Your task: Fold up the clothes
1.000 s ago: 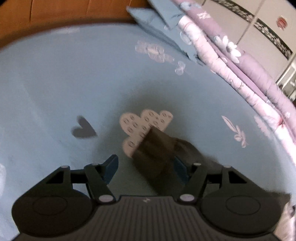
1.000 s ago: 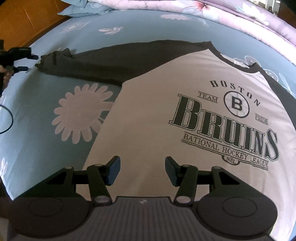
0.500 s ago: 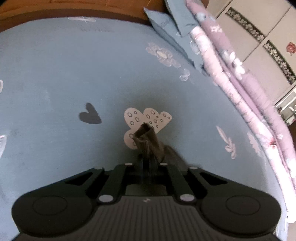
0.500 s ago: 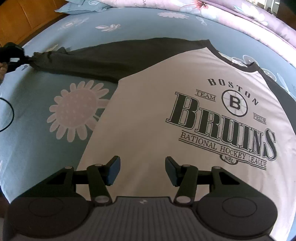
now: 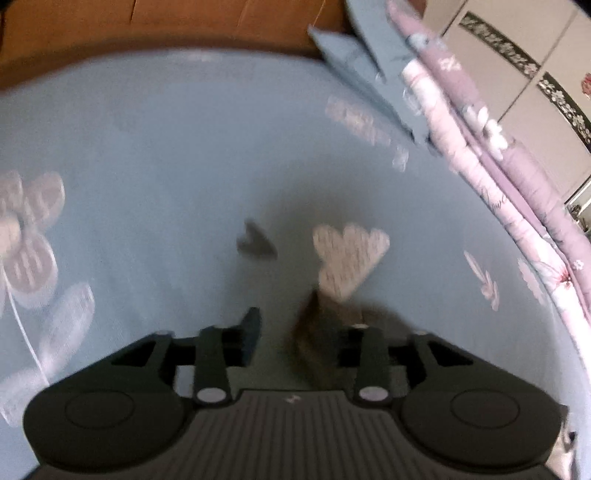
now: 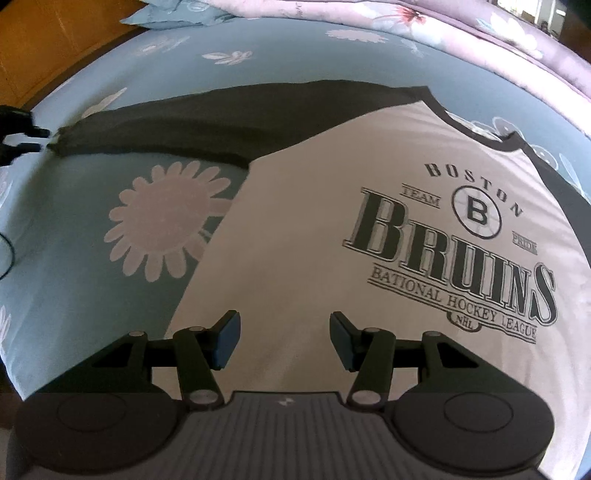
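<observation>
A white raglan shirt (image 6: pixel 332 258) with dark sleeves and a "Boston Bruins" print lies flat, front up, on the blue flowered bed sheet (image 6: pixel 74 240). Its dark left sleeve (image 6: pixel 221 125) stretches out to the left. My left gripper (image 5: pixel 301 328) is at that sleeve's cuff (image 5: pixel 314 339); its jaws are opening, with the cuff lying loose between them close to the right finger. The right wrist view also shows the left gripper (image 6: pixel 22 136), at the far left by the cuff end. My right gripper (image 6: pixel 285 332) hovers open over the shirt's lower body, holding nothing.
A folded purple and pink flowered quilt (image 5: pixel 498 166) runs along the far side of the bed, with a blue pillow (image 5: pixel 354 74) beside it. Wooden boards (image 5: pixel 184 29) border the bed at the top. A thin black cable (image 6: pixel 9 254) lies at the left edge.
The left gripper closed on the sleeve cuff, drew it outward so the sleeve lies straighter, and has now parted its jaws again. The right gripper has stayed put.
</observation>
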